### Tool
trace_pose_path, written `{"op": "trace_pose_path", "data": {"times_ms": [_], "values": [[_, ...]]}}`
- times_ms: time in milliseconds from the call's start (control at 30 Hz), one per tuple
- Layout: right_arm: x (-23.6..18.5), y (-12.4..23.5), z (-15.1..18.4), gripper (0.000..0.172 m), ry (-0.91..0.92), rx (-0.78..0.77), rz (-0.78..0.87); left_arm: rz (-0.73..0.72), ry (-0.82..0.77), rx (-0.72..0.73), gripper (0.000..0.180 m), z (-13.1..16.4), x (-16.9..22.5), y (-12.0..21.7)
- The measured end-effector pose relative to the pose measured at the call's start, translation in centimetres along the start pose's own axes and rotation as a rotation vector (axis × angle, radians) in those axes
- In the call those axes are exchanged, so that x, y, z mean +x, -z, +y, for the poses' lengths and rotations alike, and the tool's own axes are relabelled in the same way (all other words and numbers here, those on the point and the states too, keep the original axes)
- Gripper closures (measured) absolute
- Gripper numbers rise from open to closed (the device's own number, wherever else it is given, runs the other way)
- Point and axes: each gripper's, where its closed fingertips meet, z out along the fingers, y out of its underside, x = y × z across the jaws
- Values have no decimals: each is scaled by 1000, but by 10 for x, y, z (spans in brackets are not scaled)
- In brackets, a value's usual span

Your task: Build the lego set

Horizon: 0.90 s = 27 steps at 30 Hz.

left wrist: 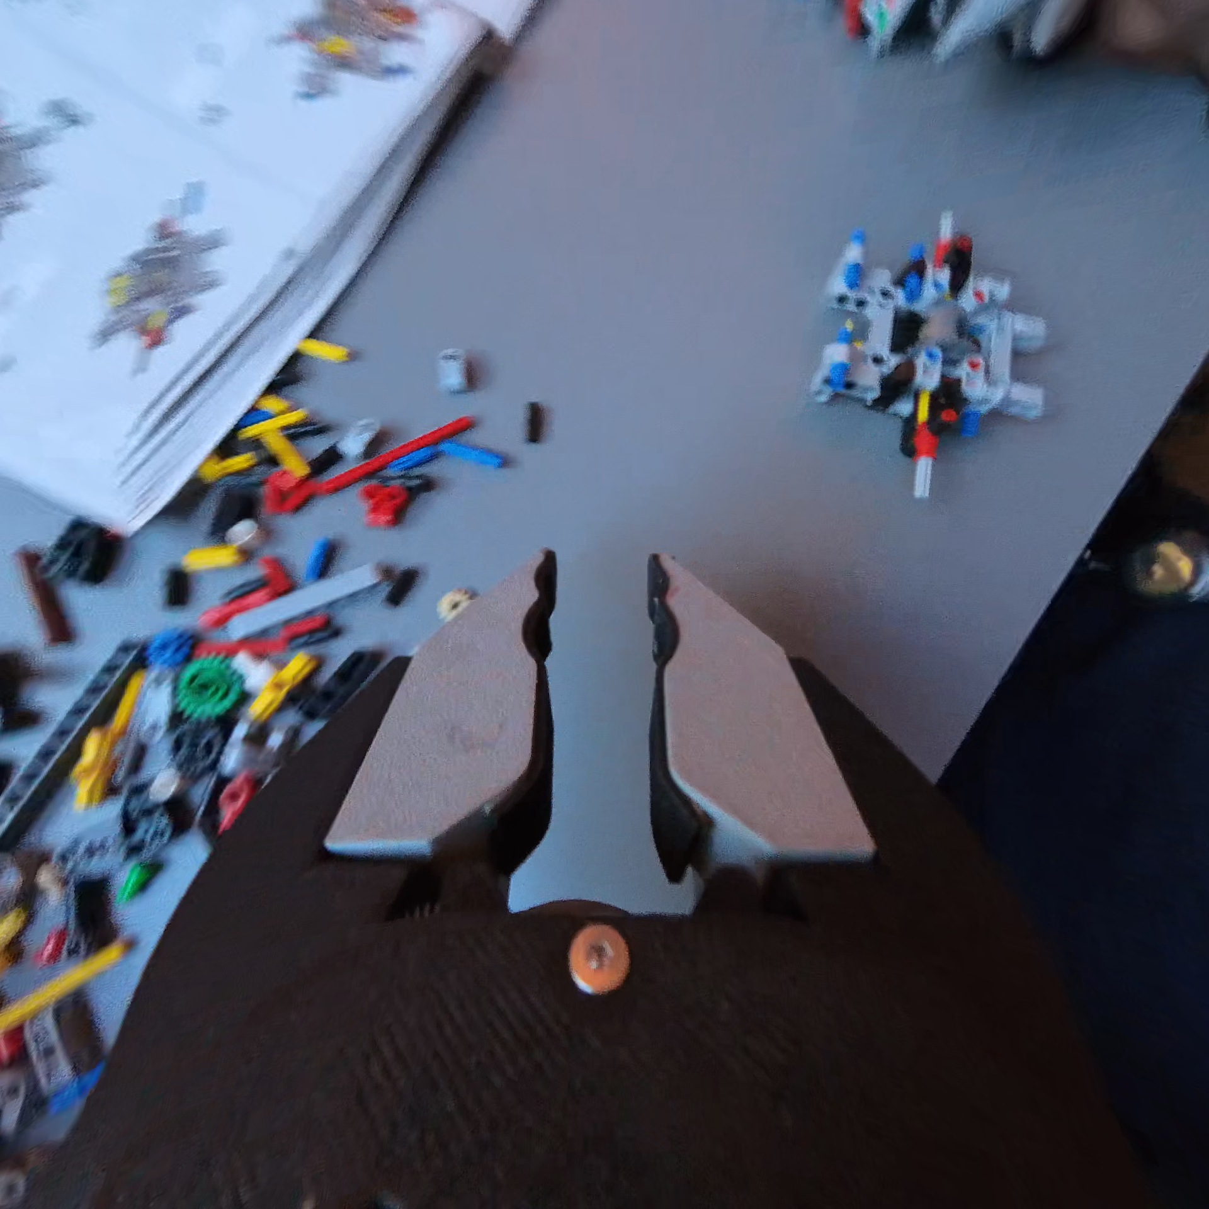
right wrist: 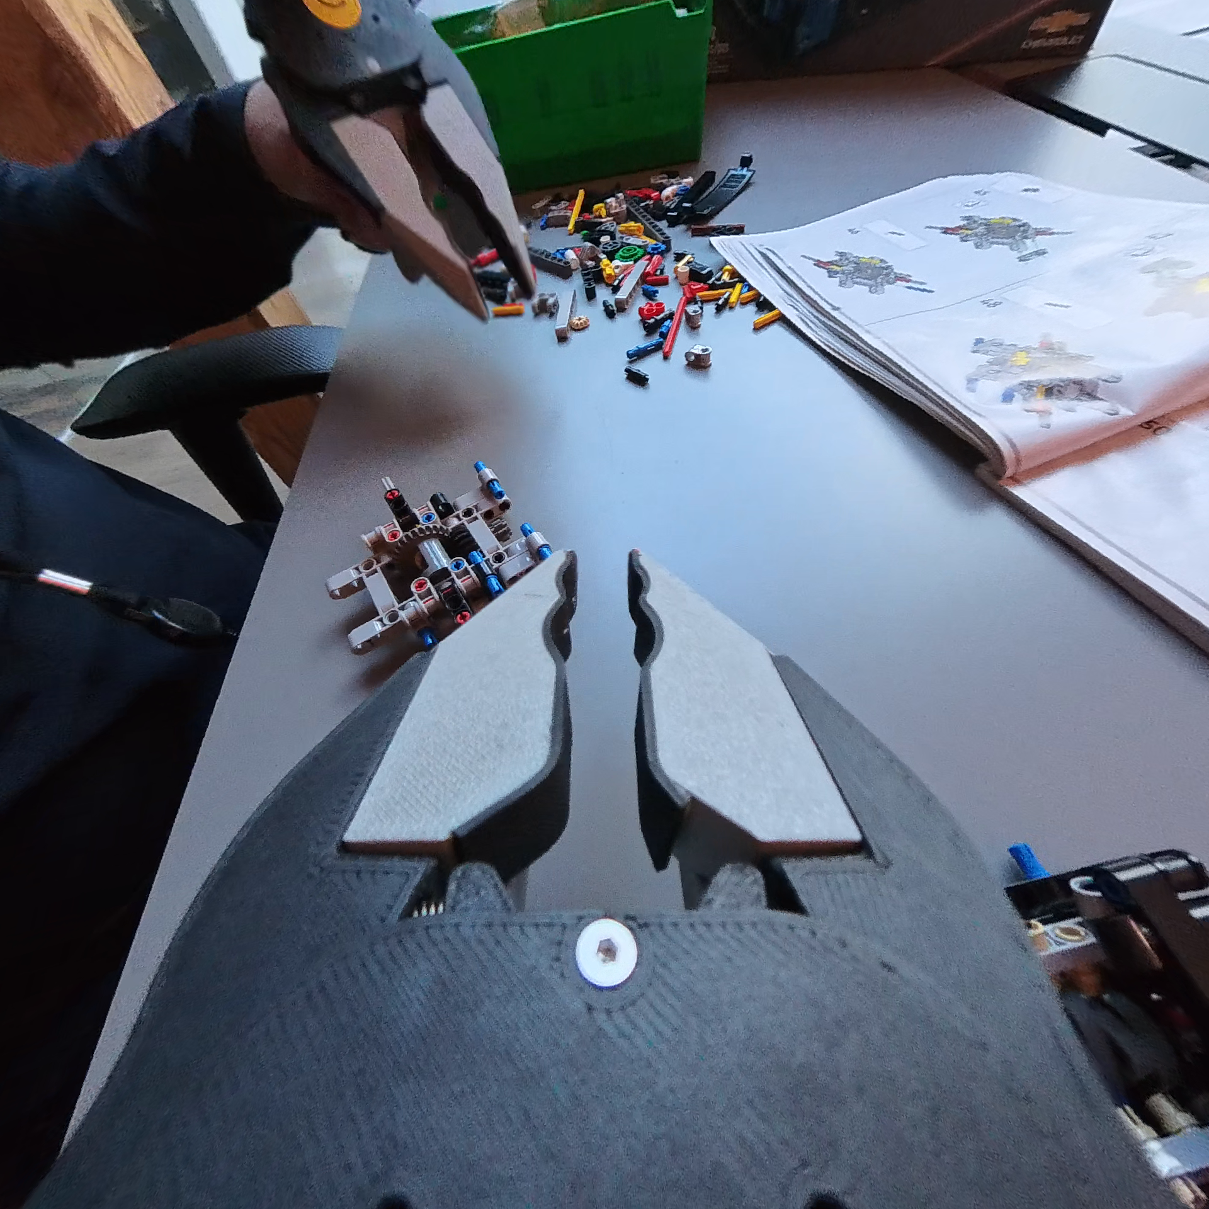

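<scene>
Above grey table (right wrist: 785, 523): left gripper (left wrist: 602, 576), right gripper (right wrist: 602, 569) both spread, empty; half-built brick assembly (right wrist: 438, 556) beside right; loose bricks (right wrist: 628, 275) unsorted.

Grey table (right wrist: 818, 523), black chair armrest (right wrist: 216, 386), wood panel (right wrist: 72, 72) behind; daylight.

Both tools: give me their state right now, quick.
Left tool: open, nothing between its fingers, grey table beneath.
Right tool: open, holding nothing.
</scene>
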Motion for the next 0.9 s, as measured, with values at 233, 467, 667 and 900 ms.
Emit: {"op": "trace_pose_path", "data": {"times_ms": [233, 467, 667, 900], "values": [[6, 3, -3, 160, 7, 28, 53, -33, 241, 199, 158, 5, -39, 43], [9, 1, -2, 161, 52, 13, 121, 0, 173, 84, 158, 21, -19, -1], [6, -3, 1, 161, 84, -17, 134, -29, 105, 92, 158, -6, -19, -17], [11, 9, -6, 161, 82, 26, 174, 42, 57, 289, 158, -32, 20, -29]]}}
